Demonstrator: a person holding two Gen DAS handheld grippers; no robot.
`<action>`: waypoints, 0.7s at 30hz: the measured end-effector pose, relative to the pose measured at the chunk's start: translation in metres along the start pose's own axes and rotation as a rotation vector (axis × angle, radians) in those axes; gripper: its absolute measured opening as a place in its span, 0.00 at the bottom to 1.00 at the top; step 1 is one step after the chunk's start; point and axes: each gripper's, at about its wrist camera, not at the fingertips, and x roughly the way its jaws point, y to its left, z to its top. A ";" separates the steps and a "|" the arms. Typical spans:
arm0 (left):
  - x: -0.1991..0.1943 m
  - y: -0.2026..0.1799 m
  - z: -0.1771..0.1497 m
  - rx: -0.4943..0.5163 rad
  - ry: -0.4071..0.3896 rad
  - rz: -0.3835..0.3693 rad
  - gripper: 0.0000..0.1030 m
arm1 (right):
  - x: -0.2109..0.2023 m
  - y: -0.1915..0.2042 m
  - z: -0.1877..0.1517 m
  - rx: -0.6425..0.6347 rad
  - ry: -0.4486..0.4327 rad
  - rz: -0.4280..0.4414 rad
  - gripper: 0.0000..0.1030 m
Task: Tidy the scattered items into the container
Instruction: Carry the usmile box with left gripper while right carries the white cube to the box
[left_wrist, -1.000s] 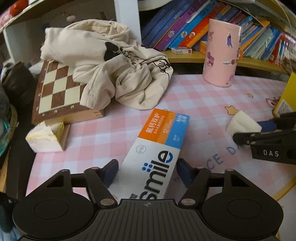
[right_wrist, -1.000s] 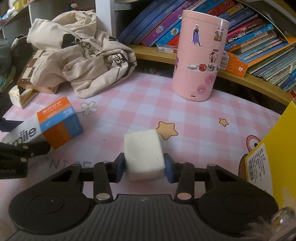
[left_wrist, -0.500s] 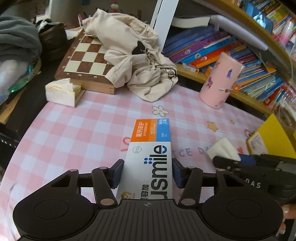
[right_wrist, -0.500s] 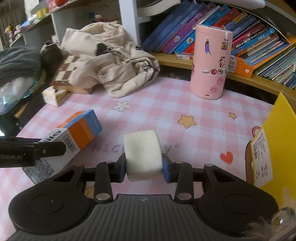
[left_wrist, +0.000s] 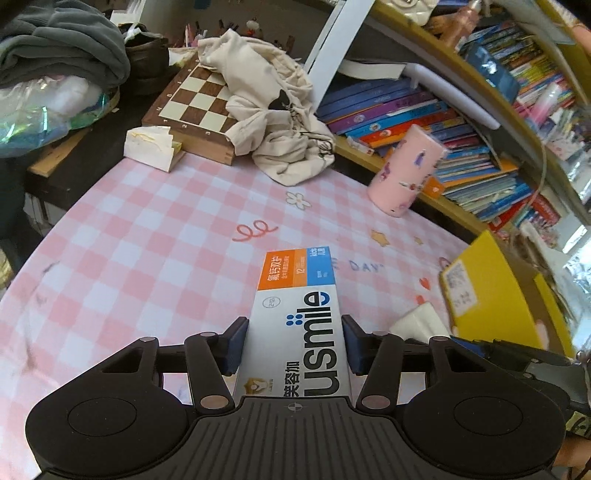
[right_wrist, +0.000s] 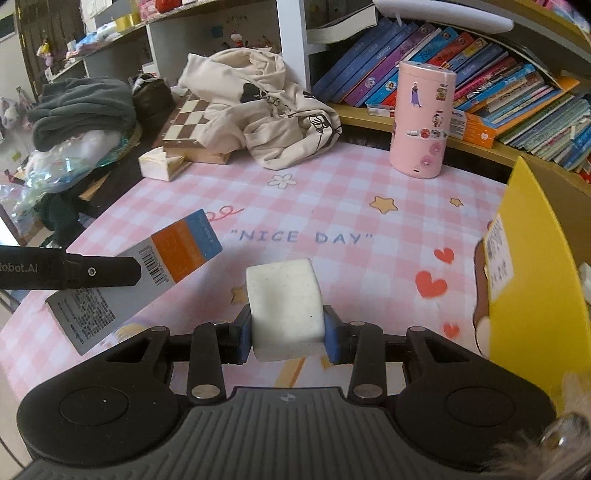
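Observation:
My left gripper (left_wrist: 291, 345) is shut on a white, orange and blue toothpaste box (left_wrist: 299, 317) and holds it above the pink checked tablecloth; the box also shows in the right wrist view (right_wrist: 140, 273). My right gripper (right_wrist: 286, 334) is shut on a white foam block (right_wrist: 284, 306), lifted off the table; the block shows in the left wrist view (left_wrist: 417, 323). A yellow box container (right_wrist: 532, 280) stands at the right, also seen in the left wrist view (left_wrist: 484, 291).
A pink cylinder with stickers (right_wrist: 421, 118) stands at the back by a shelf of books (right_wrist: 480, 66). A beige cloth bag (right_wrist: 266, 107) lies over a chessboard (left_wrist: 192, 96). A small tissue box (left_wrist: 151, 147) sits at the table's left edge.
Both grippers have risen well above the table with their loads. The left gripper closed on the toothpaste box and lifted it. The yellow box has come nearer on the right.

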 end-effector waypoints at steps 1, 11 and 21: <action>-0.005 -0.001 -0.004 -0.004 -0.002 -0.005 0.49 | -0.007 0.001 -0.004 0.001 -0.003 -0.001 0.34; -0.050 -0.013 -0.042 -0.039 -0.015 -0.057 0.49 | -0.062 0.003 -0.046 0.020 -0.018 -0.016 0.34; -0.077 -0.032 -0.068 -0.028 -0.009 -0.119 0.49 | -0.105 -0.002 -0.080 0.056 -0.040 -0.040 0.34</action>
